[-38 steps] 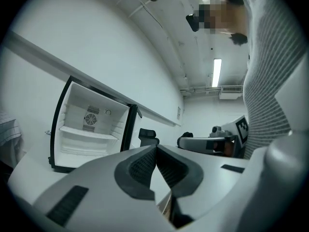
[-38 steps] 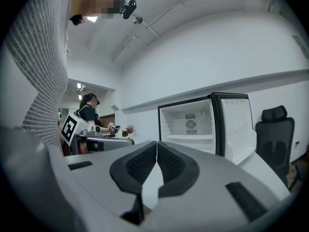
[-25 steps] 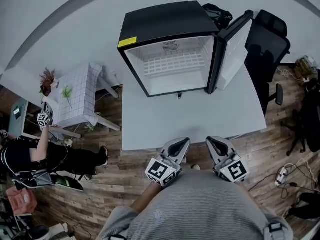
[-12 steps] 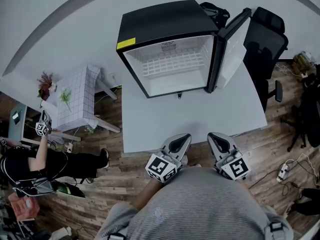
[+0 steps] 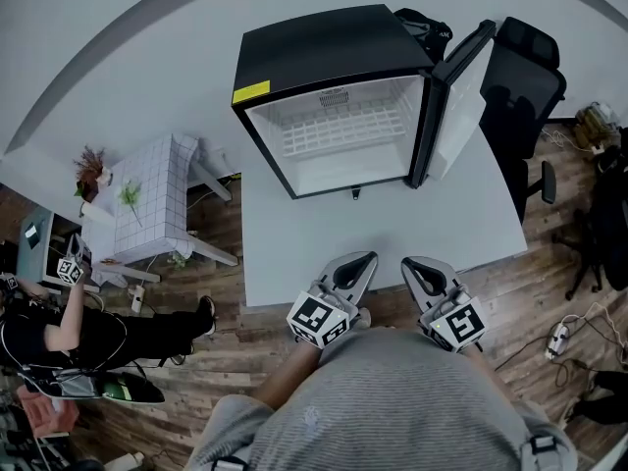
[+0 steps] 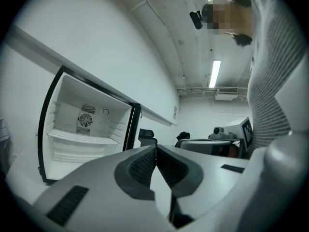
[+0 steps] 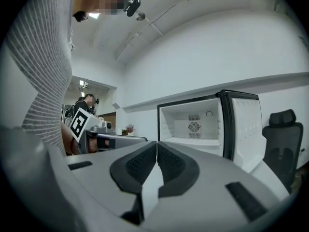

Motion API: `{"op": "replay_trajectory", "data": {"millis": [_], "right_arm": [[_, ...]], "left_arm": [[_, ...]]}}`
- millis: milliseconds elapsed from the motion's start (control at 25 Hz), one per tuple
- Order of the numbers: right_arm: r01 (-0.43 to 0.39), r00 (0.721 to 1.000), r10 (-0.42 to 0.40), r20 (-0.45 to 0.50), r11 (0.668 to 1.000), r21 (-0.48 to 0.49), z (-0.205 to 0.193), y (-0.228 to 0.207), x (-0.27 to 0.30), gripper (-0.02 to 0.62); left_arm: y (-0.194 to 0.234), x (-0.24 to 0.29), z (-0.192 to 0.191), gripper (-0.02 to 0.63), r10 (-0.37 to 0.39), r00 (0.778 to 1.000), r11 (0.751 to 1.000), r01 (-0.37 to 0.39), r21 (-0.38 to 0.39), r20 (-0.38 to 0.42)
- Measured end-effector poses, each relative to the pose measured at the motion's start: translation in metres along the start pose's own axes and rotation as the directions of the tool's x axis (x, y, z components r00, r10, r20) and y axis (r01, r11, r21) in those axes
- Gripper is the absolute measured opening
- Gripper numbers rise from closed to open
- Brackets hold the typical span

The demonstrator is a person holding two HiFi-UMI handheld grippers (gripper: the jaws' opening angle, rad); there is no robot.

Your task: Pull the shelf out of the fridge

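Fingers of the left gripper and right gripper are pressed together on nothing, at lower centre. Shelf lies well apart above them, at upper centre, inside the open fridge on the grey table.

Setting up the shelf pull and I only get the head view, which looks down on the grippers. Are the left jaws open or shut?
Observer: The left gripper is shut, jaws together with nothing between them.
Operator: And the right one?
Observer: The right gripper is shut too, and empty.
Operator: How does the shelf sit?
Observer: The shelf lies level across the fridge, just under the round fan.
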State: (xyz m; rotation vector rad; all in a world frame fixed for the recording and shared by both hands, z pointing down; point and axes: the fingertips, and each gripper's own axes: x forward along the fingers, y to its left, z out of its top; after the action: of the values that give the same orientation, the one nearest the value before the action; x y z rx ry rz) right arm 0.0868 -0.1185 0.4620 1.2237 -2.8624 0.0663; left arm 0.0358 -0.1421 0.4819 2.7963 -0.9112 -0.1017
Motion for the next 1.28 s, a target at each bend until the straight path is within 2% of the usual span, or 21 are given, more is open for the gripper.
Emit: {"op": "replay_trajectory", "data": {"millis": [160,240,320,400,560,720,800,1000,1160,1280], "right_arm": [[-0.024,1.0,0.024,0.017,1.0,-0.015,0.006,0.006,0.012,0.014],[-0.021,1.0,0.022,0.015,1.0,-0.015,0.007,0.007,0.014,0.014],[-0.015,1.0,0.015,0.008,1.0,-0.011,0.006,0.006,0.015,0.014],[-0.008,1.0,0.008,0.004,1.0,-0.011,0.005,0.005,0.016,0.014],[0.012,1.0,-0.012,0.003,1.0,-0.009,0.005,0.0,0.016,0.013],[0.02,1.0,-0.02,0.001,1.0,-0.012,0.004,-0.002,0.018,0.014],[0.021,1.0,-0.021,0.003,1.0,-0.016,0.004,-0.003,0.02,0.014],[0.032,1.0,-0.032,0.0,0.999,-0.017,0.004,-0.004,0.02,0.014],[0.056,0.998,-0.056,-0.001,0.998,-0.016,0.004,-0.01,0.016,0.014],[0.07,0.997,-0.07,-0.009,0.997,-0.012,0.002,-0.013,0.014,0.014]], "left_arm": [[0.017,0.006,0.0,0.011,0.02,1.0,0.998,-0.019,-0.057,0.008],[0.029,0.01,-0.001,0.012,0.038,0.999,0.989,-0.034,-0.147,0.025],[0.044,0.017,-0.002,0.012,0.056,0.997,0.962,-0.04,-0.269,0.052],[0.061,0.025,-0.001,0.012,0.076,0.993,0.918,-0.036,-0.395,0.086],[0.091,0.039,0.003,0.012,0.127,0.98,0.802,-0.009,-0.598,0.155],[0.114,0.048,0.0,0.012,0.16,0.97,0.676,0.027,-0.737,0.182],[0.121,0.053,-0.004,0.012,0.161,0.97,0.629,0.042,-0.776,0.183],[0.14,0.057,-0.02,0.015,0.2,0.966,0.551,0.026,-0.834,0.162],[0.161,0.063,-0.031,0.039,0.256,0.957,0.514,-0.012,-0.857,0.14],[0.178,0.068,-0.035,0.069,0.303,0.942,0.471,-0.018,-0.882,0.143]]}}
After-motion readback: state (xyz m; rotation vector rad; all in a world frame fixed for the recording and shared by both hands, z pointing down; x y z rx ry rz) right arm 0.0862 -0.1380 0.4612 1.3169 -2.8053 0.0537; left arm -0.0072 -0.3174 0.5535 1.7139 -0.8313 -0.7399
